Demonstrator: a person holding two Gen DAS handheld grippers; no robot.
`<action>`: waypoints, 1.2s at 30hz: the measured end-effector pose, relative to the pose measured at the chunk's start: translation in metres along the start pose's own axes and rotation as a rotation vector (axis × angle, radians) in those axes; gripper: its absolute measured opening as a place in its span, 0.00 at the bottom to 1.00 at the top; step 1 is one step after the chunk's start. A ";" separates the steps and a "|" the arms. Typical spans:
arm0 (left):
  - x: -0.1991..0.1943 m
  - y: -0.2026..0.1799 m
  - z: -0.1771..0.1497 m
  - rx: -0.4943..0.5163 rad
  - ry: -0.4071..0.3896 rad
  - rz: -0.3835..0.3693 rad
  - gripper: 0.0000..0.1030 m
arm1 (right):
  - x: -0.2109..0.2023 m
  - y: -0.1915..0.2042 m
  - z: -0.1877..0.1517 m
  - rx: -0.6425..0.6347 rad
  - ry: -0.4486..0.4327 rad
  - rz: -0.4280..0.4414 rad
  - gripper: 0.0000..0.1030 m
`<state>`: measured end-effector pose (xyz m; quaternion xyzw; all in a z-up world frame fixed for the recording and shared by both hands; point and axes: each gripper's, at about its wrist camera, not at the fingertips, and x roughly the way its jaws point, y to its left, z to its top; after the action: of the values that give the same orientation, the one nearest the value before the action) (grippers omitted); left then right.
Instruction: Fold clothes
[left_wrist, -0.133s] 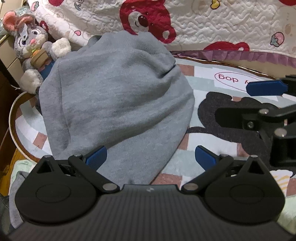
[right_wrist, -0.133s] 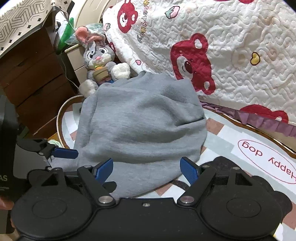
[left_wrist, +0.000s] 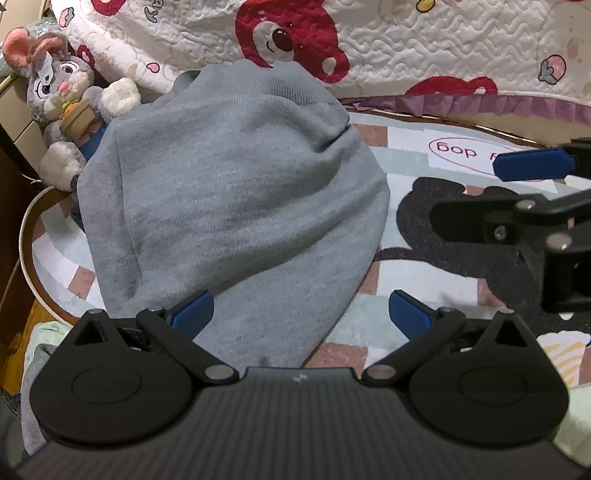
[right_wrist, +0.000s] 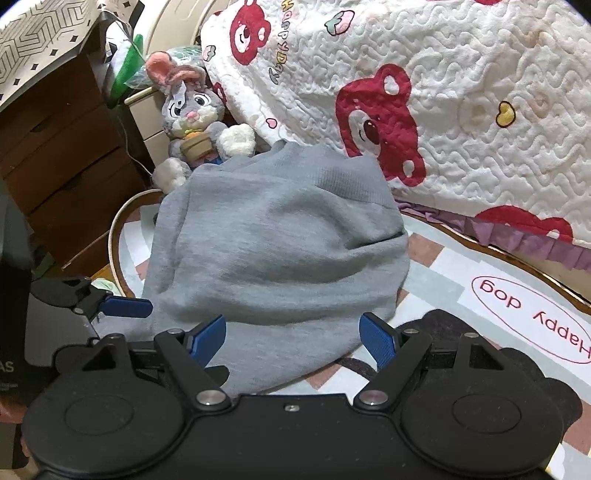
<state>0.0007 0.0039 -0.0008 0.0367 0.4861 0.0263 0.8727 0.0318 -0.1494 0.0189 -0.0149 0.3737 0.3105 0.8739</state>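
A grey sweatshirt (left_wrist: 229, 206) lies in a folded heap on the patterned rug (left_wrist: 406, 140), its ribbed hem toward the bed. My left gripper (left_wrist: 301, 314) hangs open over the heap's near edge, nothing between its blue pads. The right gripper's blue finger (left_wrist: 532, 166) shows at the right side of that view. In the right wrist view the same sweatshirt (right_wrist: 280, 251) fills the middle, and my right gripper (right_wrist: 293, 338) is open just above its near edge. The left gripper's finger (right_wrist: 127, 308) pokes in from the left there.
A plush grey rabbit (right_wrist: 192, 122) sits behind the sweatshirt against a quilted white bedspread (right_wrist: 461, 92) with red bears. A brown drawer unit (right_wrist: 62, 173) stands at the left. Pale green cloth (left_wrist: 40, 332) lies off the rug's left edge.
Both views are almost unchanged; the grippers stay open over the sweatshirt's near edge, with only a slight shift of the cameras.
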 end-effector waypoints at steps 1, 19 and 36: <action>0.000 -0.001 0.000 0.004 -0.002 0.005 0.98 | -0.001 -0.001 0.001 0.003 0.001 0.002 0.81; -0.005 0.006 -0.007 0.022 -0.071 0.032 0.97 | 0.001 -0.001 -0.004 0.026 0.011 0.004 0.81; -0.006 0.005 -0.008 0.034 -0.075 0.032 0.97 | 0.000 -0.004 -0.003 0.034 0.020 0.012 0.81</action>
<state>-0.0092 0.0082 0.0007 0.0603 0.4528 0.0305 0.8890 0.0321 -0.1528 0.0159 -0.0010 0.3877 0.3092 0.8684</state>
